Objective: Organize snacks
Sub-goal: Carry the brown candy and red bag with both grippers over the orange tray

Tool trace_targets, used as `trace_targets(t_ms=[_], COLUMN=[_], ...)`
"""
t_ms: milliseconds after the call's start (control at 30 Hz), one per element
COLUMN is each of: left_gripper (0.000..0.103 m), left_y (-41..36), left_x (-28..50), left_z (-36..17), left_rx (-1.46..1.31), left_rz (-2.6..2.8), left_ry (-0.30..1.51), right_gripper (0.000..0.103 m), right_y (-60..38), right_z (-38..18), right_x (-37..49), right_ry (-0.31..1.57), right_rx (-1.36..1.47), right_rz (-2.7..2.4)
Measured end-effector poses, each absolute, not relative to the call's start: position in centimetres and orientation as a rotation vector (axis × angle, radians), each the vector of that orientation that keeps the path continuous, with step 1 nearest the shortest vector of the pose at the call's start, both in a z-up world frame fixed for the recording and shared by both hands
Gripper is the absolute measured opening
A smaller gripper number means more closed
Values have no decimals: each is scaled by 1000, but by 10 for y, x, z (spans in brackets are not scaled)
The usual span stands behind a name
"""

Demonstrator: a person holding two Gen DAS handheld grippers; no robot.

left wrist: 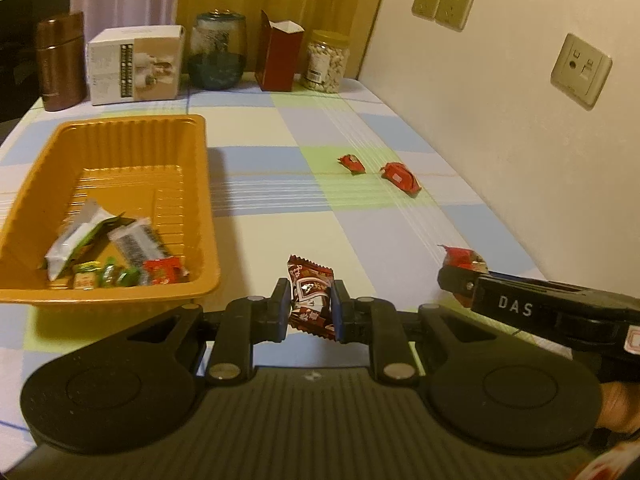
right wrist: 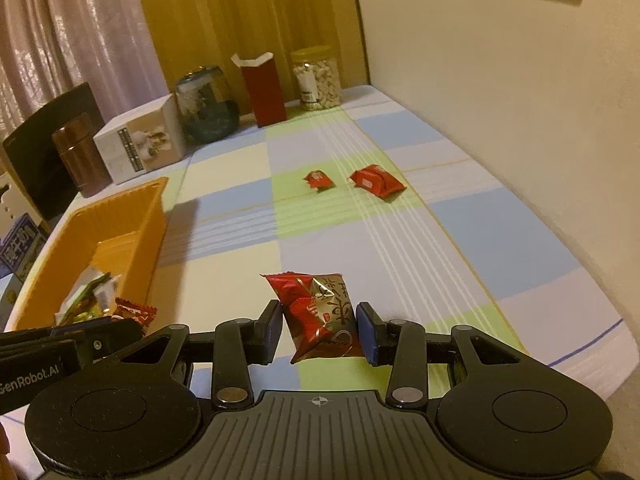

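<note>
Left gripper (left wrist: 311, 307), lower centre of the left wrist view: fingers closed to a narrow gap, clamping a brown-and-white snack packet (left wrist: 310, 298) whose long axis runs nearly vertical in the frame, top edge tilted slightly left. Right gripper (right wrist: 318, 330), lower centre of the right wrist view: fingers set wider, both pads pressed on a red-and-gold snack packet (right wrist: 320, 314) with its long axis sloping from upper left to lower right. Two small red packets (left wrist: 352, 163) (left wrist: 401, 177) lie side by side, apart, on the checked tablecloth (left wrist: 360, 232) at mid-frame, right of centre. One orange tray (left wrist: 36, 184), left of frame, holds several wrapped snacks (left wrist: 116, 256); their exact count cannot be told.
</note>
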State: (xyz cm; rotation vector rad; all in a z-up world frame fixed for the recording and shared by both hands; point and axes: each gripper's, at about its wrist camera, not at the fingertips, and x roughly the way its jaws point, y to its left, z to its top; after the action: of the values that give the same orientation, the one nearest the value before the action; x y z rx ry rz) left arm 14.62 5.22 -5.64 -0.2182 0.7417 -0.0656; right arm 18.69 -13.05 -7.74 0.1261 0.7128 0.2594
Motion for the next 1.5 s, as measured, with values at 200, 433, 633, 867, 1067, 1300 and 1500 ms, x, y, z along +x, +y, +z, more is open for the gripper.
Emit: trace_targets(t_ms=[200, 433, 633, 867, 1067, 1300, 1500], left_gripper=[18, 18, 18, 18, 18, 18, 18], left_y=[60, 73, 86, 106, 127, 155, 172], left_x=[128, 114, 104, 101, 98, 101, 106], left_z=[-42, -32, -25, -19, -17, -18, -19], left_rx=[-218, -227, -231, -233, -250, -267, -279], left_rz=[-52, -32, -3, 36, 83, 131, 159], left_ry=[715, 698, 682, 665, 659, 662, 661], right_gripper=[40, 40, 41, 41, 40, 40, 40], right_y=[-120, -110, -100, -82, -61, -34, -12], right_z=[-65, -56, -49, -46, -45, -42, -42], right_x=[173, 163, 160, 160, 162, 168, 178], right_ry=[701, 689, 678, 679, 679, 677, 680], right_rx=[102, 87, 71, 59, 49, 31, 22], right_rz=[277, 302, 323, 367, 412, 464, 500])
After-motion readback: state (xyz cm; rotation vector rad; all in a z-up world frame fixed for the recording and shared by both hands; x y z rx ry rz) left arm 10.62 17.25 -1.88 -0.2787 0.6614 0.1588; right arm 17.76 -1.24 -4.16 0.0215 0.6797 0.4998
